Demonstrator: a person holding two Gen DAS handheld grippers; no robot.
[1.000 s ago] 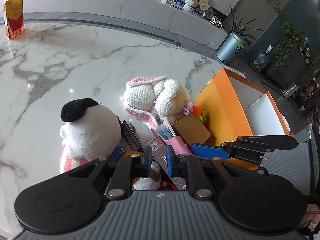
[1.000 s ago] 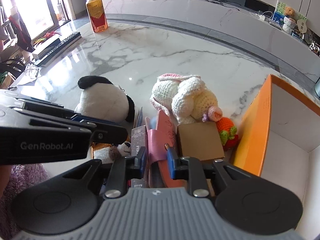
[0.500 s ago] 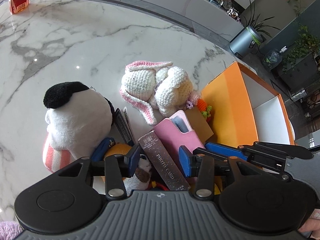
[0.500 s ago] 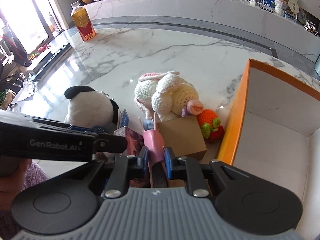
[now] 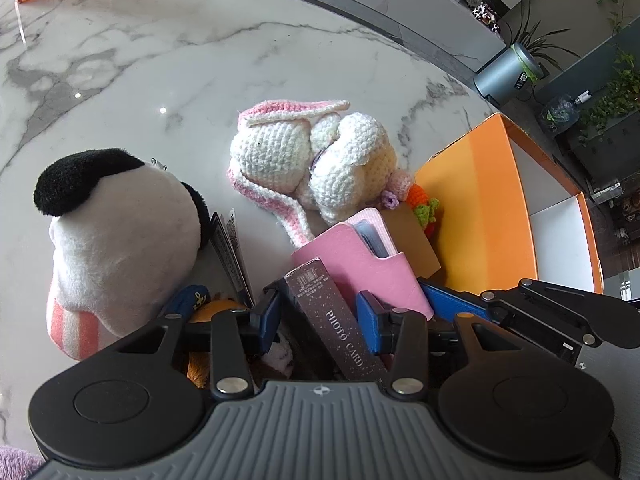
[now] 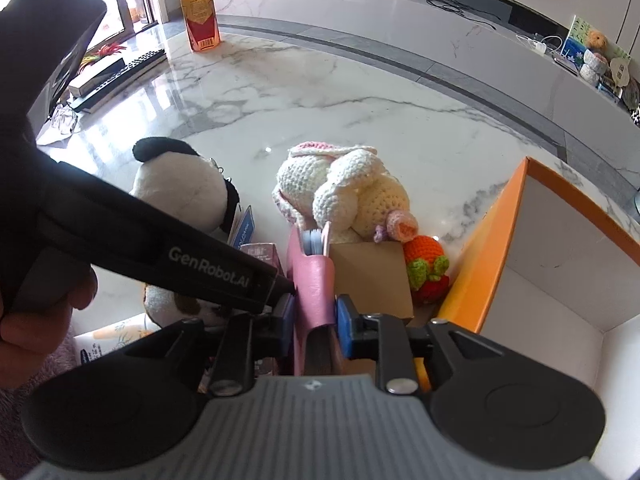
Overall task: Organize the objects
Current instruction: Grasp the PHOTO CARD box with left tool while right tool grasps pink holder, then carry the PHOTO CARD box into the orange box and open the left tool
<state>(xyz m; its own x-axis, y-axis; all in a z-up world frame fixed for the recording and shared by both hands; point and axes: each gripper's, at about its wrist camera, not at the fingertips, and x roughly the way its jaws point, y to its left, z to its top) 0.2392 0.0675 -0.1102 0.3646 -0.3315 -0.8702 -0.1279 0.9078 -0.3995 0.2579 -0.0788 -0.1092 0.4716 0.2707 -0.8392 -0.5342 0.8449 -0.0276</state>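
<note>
Left tool (image 5: 318, 318) wide around photo card box (image 5: 334, 324), untouched | right tool (image 6: 312, 322) opening, pink wallet (image 6: 314, 284) between | I'd center before clamping, then orange box (image 6: 492, 248).

A dark speckled box lettered "PHOTO CARD" (image 5: 334, 320) leans tilted against a pink leather card holder (image 5: 360, 260), which stands upright with blue cards in its pocket. Just behind the holder lies a cream-and-pink crocheted rabbit (image 5: 312, 160); a black-and-white plush panda (image 5: 120, 232) sits left of it.
</note>
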